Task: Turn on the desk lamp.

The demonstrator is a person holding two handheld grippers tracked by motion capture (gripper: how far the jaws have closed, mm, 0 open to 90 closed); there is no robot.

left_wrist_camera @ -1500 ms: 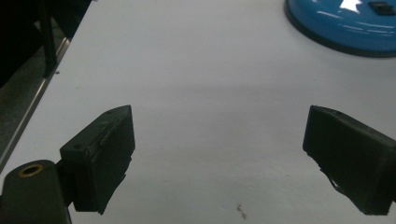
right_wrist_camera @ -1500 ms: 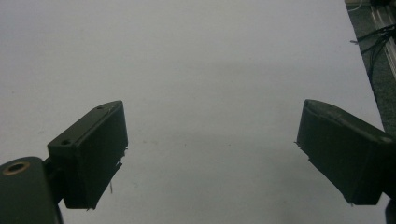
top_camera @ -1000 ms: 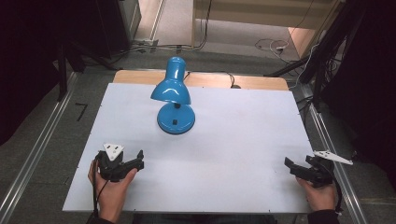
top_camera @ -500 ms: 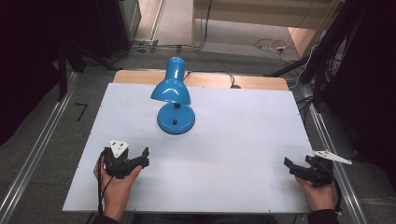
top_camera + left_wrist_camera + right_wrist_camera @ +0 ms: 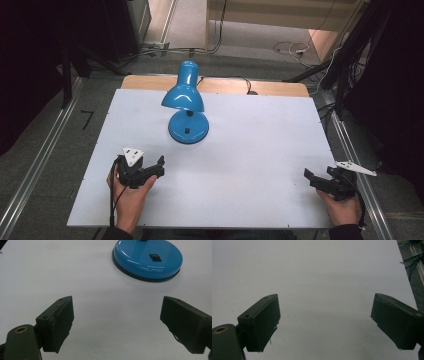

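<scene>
Since a second ago the left gripper point(image 5: 150, 171), jaws wide, has edged toward the blue desk lamp point(image 5: 185, 104) mid-tabletop point(image 5: 260, 140); it should approach the base squarely while the right gripper point(image 5: 320, 181) waits, wide and empty.

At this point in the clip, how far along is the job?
Nothing looks done: the blue lamp stands upright and untouched on the white table. In hand: the left gripper is open near the lamp's base, aimed toward it. The right gripper is open at the table's edge. Any handling remains.
</scene>
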